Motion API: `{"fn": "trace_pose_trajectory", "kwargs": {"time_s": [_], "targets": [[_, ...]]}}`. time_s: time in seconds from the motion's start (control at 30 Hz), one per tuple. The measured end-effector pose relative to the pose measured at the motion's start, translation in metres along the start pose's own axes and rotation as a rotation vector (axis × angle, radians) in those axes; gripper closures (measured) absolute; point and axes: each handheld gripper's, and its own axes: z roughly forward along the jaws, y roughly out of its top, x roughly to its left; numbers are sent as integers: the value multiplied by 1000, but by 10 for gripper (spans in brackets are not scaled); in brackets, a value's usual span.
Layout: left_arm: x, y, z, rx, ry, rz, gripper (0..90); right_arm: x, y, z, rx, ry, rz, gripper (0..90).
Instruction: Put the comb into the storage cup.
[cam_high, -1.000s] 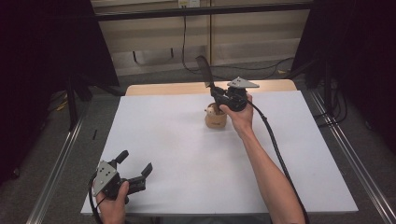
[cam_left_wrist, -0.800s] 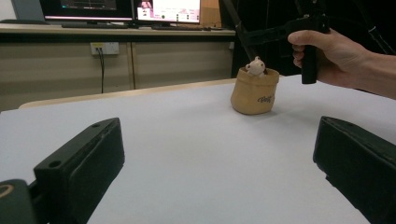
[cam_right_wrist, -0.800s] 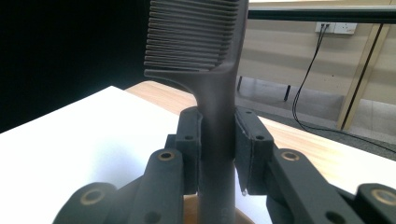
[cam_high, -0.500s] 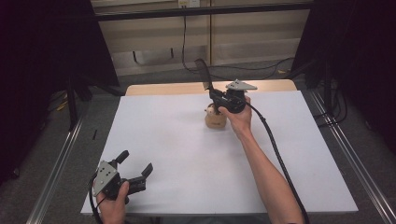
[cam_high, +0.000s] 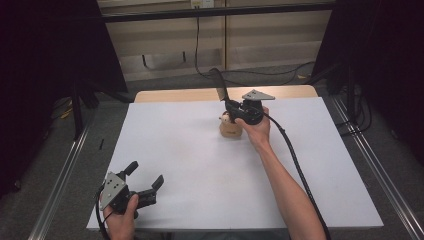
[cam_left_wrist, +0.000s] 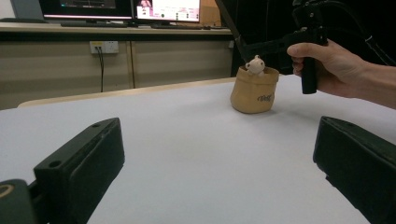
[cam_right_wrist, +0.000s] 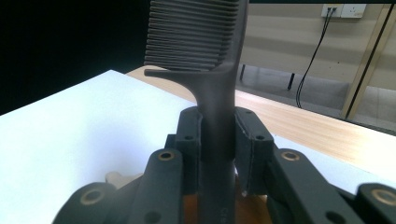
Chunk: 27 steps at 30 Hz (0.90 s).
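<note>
Nearest me, my left gripper (cam_high: 146, 187) sits at the near-left corner of the white table (cam_high: 175, 150), jaws spread wide with nothing between them; it hasn't shifted over the last second. Farther out, my right gripper (cam_high: 231, 105) stays clamped on the handle of a dark comb (cam_right_wrist: 205, 56), pads pressing it from both sides; against the earlier frames the hand has barely drifted and the comb's angle looks the same, so I judge the grip settled and the comb hanging just above the tan fabric pouch (cam_left_wrist: 254, 89). The comb stands near upright, teeth uppermost, a fine row along one edge; a small pale toy figure (cam_left_wrist: 255, 65) pokes out of the pouch's rolled rim.
</note>
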Motion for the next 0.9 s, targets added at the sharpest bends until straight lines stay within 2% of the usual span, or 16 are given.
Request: {"fn": "trace_pose_trajectory", "kwargs": {"time_s": [0.37,0.7,0.9], "targets": [[0,0,0,-2,-1,1,21,0,-10,-3,14,-14,-11,727],[0,1,-1,-3,-1,3,22,3,-11,-4,18,-20,-21,726],[0,1,-1,-2,0,5,21,5,-15,-6,43,-36,-59,725]]}}
